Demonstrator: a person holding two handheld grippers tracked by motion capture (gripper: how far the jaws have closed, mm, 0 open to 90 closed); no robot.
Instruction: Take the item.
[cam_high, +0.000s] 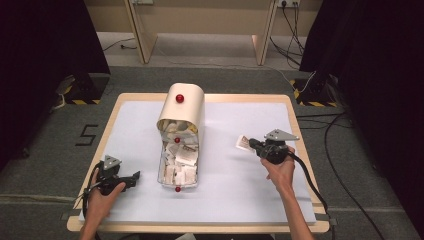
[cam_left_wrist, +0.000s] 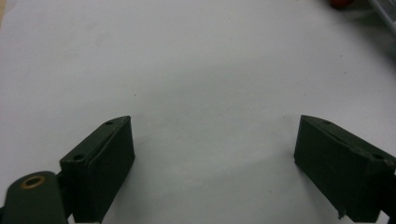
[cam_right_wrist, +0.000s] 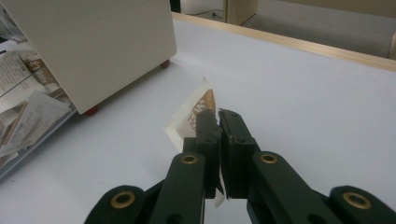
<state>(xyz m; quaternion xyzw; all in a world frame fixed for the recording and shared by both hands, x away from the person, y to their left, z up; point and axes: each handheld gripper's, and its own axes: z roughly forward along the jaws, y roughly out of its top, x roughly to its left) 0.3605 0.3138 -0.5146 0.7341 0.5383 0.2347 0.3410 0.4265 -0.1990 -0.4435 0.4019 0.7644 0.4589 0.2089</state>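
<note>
White sheeting covers the table (cam_high: 250, 200), with a cream-lidded box (cam_high: 182, 107) of paper packets (cam_high: 181, 162) near its middle. To the right of the box, the right gripper (cam_high: 254, 144) has its jaws closed flat on one packet (cam_right_wrist: 194, 114), which sticks out leftward toward the box's open tray (cam_high: 162, 172), so this hand is the nearer one for any drop there. At the near left, the left gripper (cam_left_wrist: 212, 154) rests low over bare sheet, jaws spread wide and empty.

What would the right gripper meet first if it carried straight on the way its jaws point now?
Probably the cream box: the right gripper, shut on a paper packet, points towards its lower corner, though depth is unclear and it might pass beside it.
</note>
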